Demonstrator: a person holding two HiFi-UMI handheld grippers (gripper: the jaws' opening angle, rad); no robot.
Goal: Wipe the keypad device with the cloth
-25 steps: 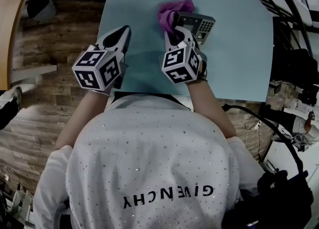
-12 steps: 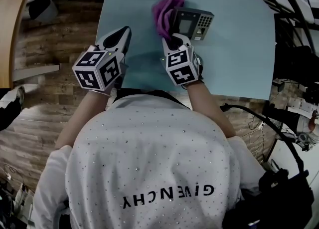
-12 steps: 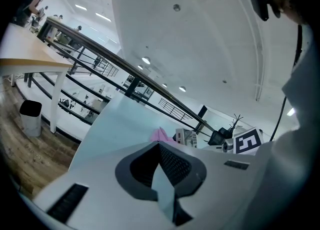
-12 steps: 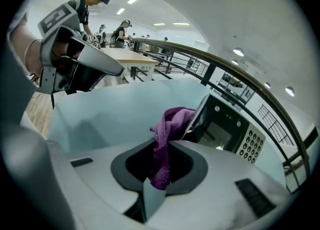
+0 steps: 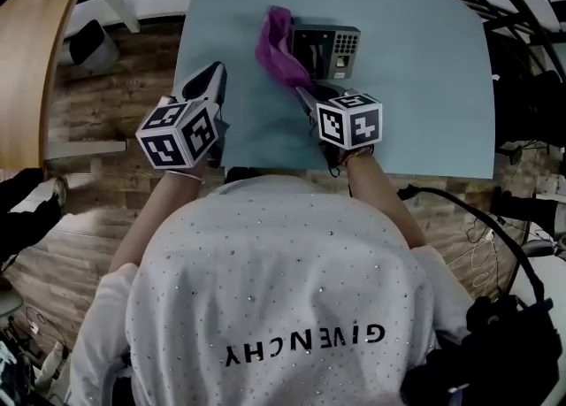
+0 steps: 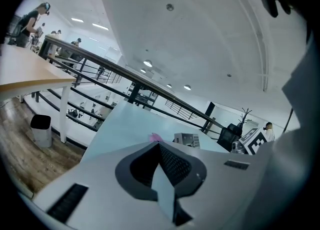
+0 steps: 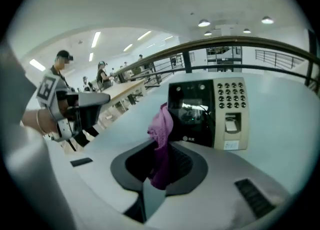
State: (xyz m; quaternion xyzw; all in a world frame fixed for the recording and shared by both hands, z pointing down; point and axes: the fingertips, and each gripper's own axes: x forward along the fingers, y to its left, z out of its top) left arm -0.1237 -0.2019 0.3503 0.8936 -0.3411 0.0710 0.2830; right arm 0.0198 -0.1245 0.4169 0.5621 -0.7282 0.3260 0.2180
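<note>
Nearest the person, the left tool [image 5: 210, 77] hovers over the near-left edge of the worktop [image 5: 416, 86], its jaws together on nothing. The right tool [image 5: 303, 86] is clamped on the purple cloth [image 5: 274, 46], which trails up against the left side of the keypad device [image 5: 325, 49] sitting mid-worktop beyond. To wipe well, drag the loose cloth flat across screen and keys with light pressure. The idle tool could brace the casing against sliding.

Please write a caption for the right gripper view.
Right gripper grips a purple cloth beside the keypad device on the table.
</note>
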